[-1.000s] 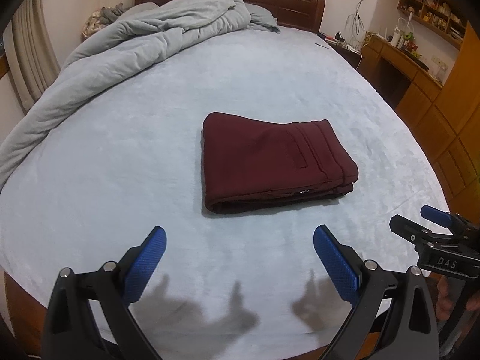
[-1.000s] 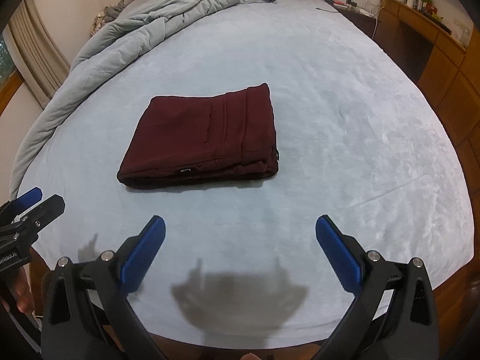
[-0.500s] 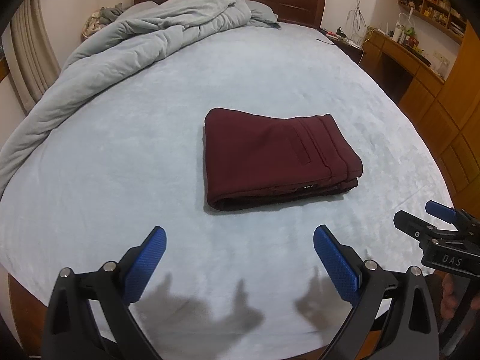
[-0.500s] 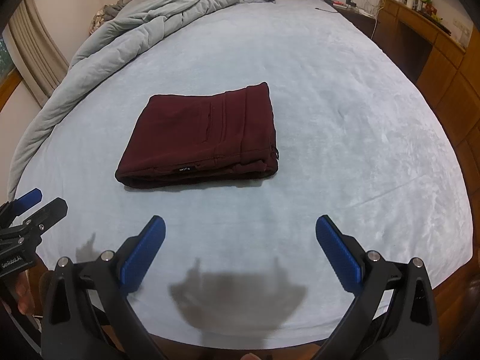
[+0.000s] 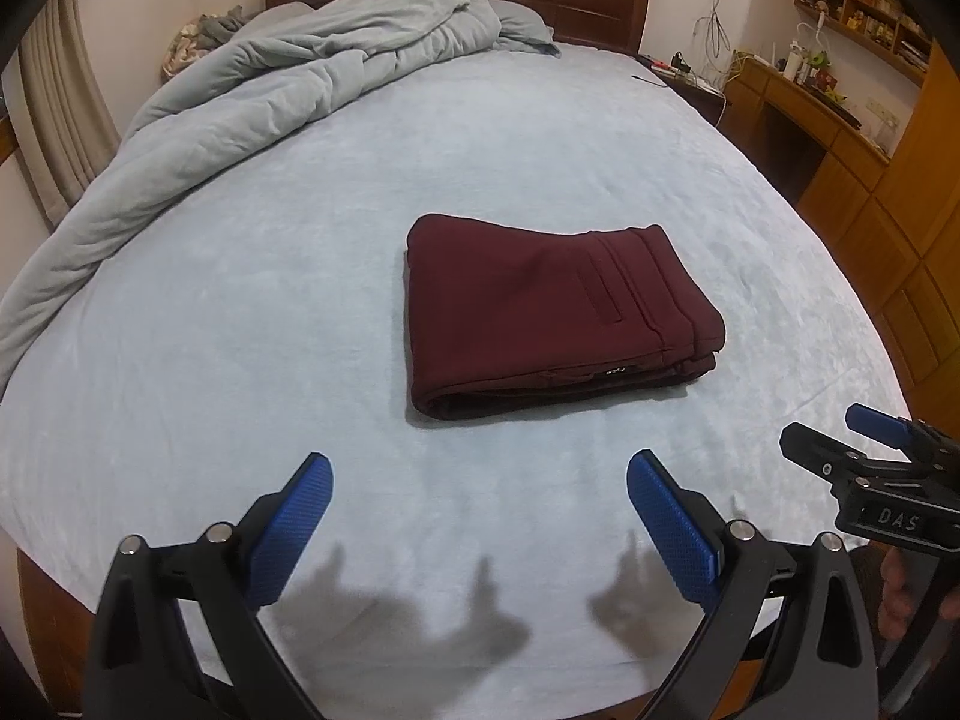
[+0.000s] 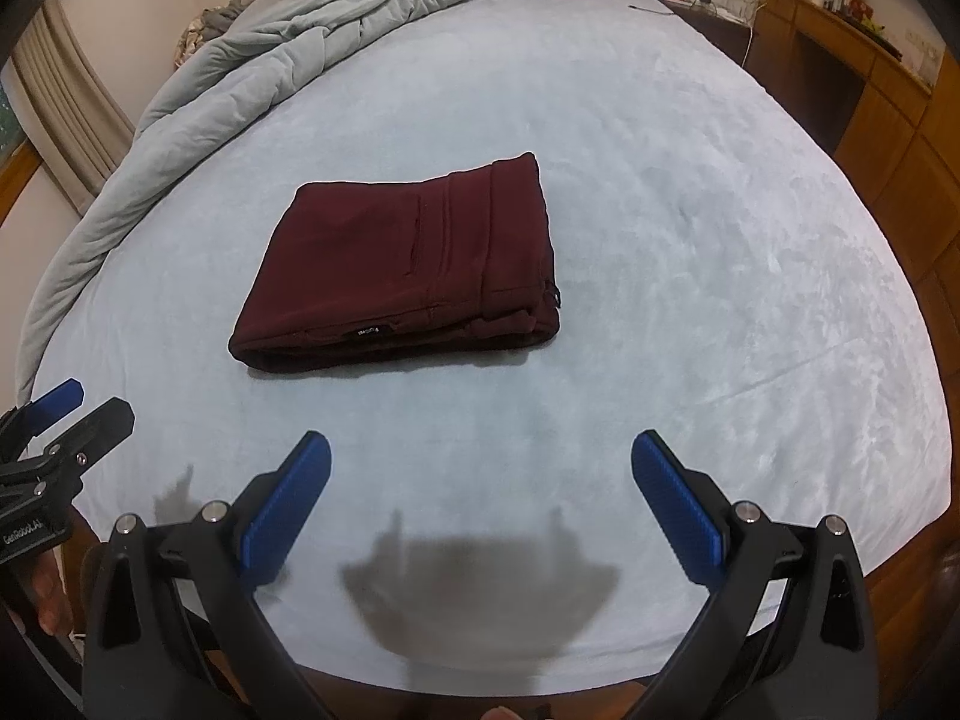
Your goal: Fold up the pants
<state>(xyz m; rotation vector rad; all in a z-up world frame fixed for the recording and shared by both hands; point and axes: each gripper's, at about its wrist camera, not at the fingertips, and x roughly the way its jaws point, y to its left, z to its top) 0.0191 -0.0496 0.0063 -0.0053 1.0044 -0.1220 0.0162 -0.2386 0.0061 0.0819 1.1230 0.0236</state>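
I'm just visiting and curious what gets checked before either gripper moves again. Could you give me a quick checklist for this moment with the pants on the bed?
1. Pants folded into a compact stack: ok.
2. Pants lying flat on the bed, well in from its edges: ok.
3. Left gripper open and holding nothing: ok.
4. Right gripper open and holding nothing: ok.
5. Both grippers apart from the pants, near the bed's front edge: ok.
6. Duvet bunched at the far left, clear of the pants: ok.
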